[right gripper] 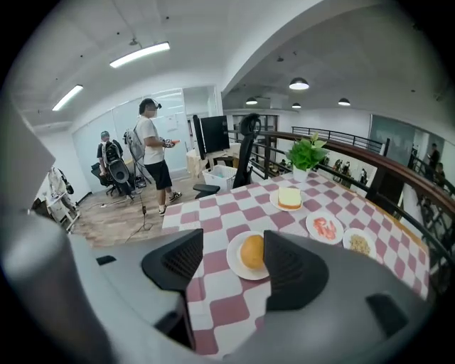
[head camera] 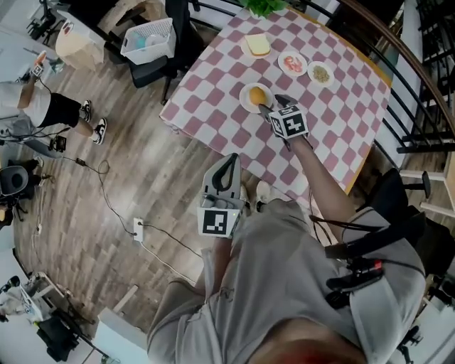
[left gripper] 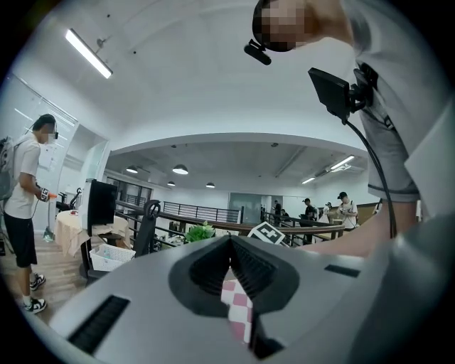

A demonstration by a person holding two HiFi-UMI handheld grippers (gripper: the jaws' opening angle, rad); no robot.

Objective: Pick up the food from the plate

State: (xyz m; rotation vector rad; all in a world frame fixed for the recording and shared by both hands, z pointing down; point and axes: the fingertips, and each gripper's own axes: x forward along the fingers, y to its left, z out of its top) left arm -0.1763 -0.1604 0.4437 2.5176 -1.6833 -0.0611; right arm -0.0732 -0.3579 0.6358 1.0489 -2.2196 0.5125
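Four servings sit on a table with a pink-and-white check cloth. It stands on a wood floor in an open office with ceiling strip lights, and a dark railing runs past the table's far side.

At the far left a person stands on the floor. A cable trails across the boards. A white basket sits next to a dark chair, near the table's left corner. A plant is at the table's far edge.

On the cloth, left to right:
- bun on a white plate, nearest the person
- bread on its own plate, further back
- red food
- grains

The last two plates are close together, near the bun plate but apart from it.

The left gripper is low by the person's waist, over the floor and off the table. It points about level at the table edge, with its jaws closed together and nothing in them.

The right arm is stretched out over the table. The right gripper tilts down at the bun plate with its tips just at the rim. Its jaws are wide apart and empty. In the right gripper view the bun shows in the gap, beside the right jaw, and the pads do not touch it.
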